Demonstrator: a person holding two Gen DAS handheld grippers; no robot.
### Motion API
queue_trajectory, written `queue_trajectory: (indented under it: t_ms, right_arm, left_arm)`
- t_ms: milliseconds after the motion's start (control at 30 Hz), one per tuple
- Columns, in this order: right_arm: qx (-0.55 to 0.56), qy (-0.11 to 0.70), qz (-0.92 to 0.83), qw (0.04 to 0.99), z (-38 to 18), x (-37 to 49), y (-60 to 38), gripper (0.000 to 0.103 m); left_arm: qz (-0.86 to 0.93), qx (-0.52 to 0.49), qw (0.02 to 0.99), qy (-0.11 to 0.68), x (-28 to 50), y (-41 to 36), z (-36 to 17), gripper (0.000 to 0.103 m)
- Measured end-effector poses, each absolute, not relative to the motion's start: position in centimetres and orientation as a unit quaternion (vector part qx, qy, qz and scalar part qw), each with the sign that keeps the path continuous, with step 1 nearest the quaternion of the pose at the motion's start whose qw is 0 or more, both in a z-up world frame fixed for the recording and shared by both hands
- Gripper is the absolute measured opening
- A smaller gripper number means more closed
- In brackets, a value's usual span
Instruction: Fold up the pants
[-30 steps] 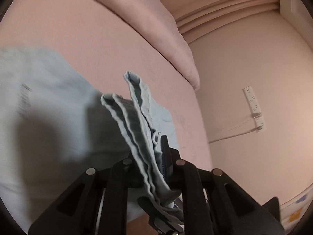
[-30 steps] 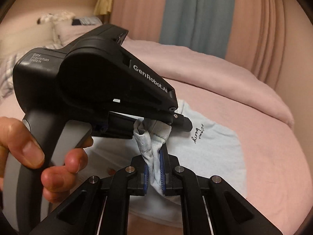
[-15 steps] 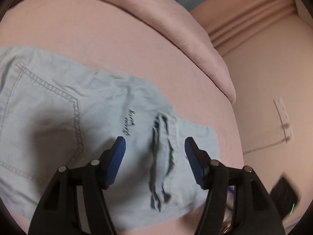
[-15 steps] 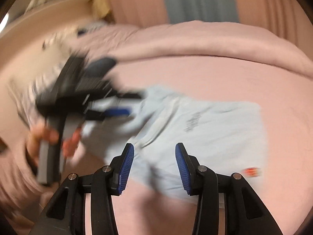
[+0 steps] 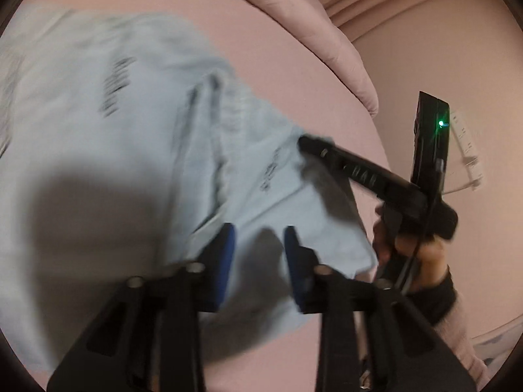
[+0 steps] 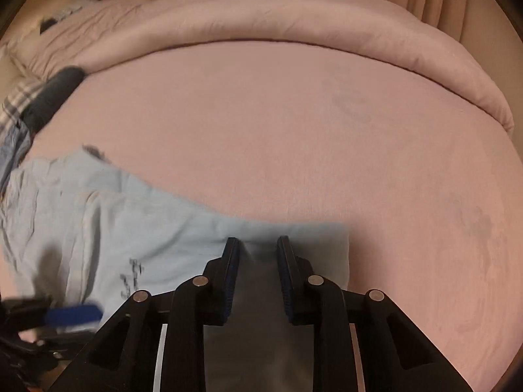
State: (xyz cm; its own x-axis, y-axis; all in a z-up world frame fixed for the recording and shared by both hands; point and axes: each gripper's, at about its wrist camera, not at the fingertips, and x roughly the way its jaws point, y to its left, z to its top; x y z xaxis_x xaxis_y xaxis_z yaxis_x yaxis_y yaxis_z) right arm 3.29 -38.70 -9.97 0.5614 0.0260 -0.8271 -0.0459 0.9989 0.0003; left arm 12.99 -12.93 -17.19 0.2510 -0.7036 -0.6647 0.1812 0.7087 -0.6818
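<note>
The light blue pants (image 5: 114, 150) lie folded on the pink bed, with dark script lettering on the top layer; they also show in the right wrist view (image 6: 130, 225). My left gripper (image 5: 260, 245) is open and empty, low over the pants' near right part. My right gripper (image 6: 258, 248) is open and empty over the pants' right edge. The right gripper also shows in the left wrist view (image 5: 313, 145), held in a hand, its tips at the pants' far right edge. The left wrist view is motion-blurred.
A rolled pink duvet (image 6: 294, 16) runs along the far side of the pink bed sheet (image 6: 327, 147). Plaid and dark clothes (image 6: 39, 104) lie at the left edge. A pink wall with a white power strip (image 5: 467, 143) is to the right.
Both grippers have let go of the bunched pants edge and opened. The pants now lie flat on the bed. The right gripper has moved to the pants' right edge.
</note>
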Motion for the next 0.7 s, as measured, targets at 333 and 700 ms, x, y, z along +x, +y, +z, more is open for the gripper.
queue_trajectory:
  t_ms: [333,700]
  right_arm:
    - [0.008,0.436,0.151,0.887,-7.0,0.2,-32.1,0.022]
    - [-0.061,0.481,0.226,0.845,-10.6,5.4,-21.1,0.005]
  left_arm:
    - [-0.276,-0.204,0.786,0.514,11.5,-12.2,-15.4,0.039]
    - [-0.271,-0.208,0.794,0.503,10.6,-11.8,-16.6,0.033]
